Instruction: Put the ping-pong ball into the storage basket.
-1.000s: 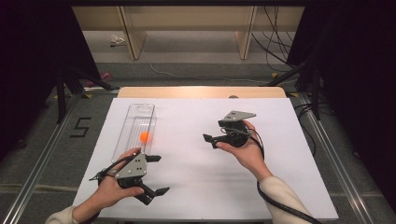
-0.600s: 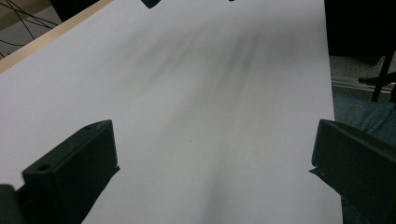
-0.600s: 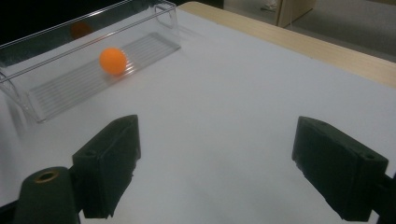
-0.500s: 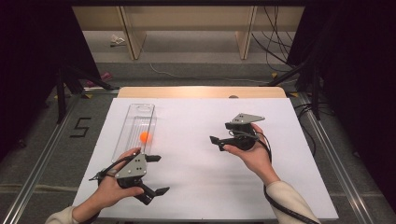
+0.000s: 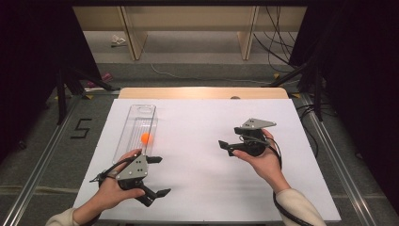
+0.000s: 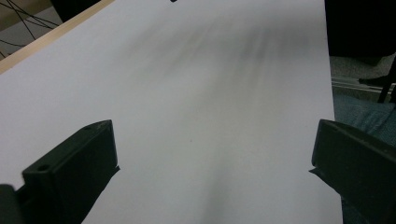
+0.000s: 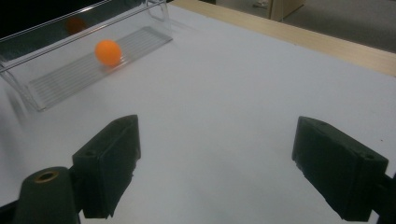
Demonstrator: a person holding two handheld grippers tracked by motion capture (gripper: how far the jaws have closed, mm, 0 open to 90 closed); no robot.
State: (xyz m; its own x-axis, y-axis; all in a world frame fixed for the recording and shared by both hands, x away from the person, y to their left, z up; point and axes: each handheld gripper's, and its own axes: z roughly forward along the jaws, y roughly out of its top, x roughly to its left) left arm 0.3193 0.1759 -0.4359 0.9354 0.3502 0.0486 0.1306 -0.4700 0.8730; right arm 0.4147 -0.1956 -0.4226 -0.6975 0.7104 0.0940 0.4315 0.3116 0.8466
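An orange ball (image 5: 146, 137) lies inside a long clear plastic tray (image 5: 133, 123) on the left part of the white table. My left gripper (image 5: 160, 175) is held just in front of the tray's near end, open wide, with only bare white surface between its jaws (image 6: 212, 154). My right gripper (image 5: 225, 147) hovers over the right half of the table, pointing left toward the tray, also open and empty (image 7: 215, 154). In the right gripper view the ball (image 7: 108, 51) rests on the ribbed floor of the tray (image 7: 56, 81), well beyond the jaws.
A white sheet (image 5: 202, 127) covers the table, with a wooden strip (image 5: 202, 92) along the far edge. Metal rails run down both sides. Cables (image 5: 282, 42) and shelf legs stand on the floor beyond.
My right gripper has drifted to the right and slightly nearer, away from the table's middle. The left gripper, tray and ball have stayed put.
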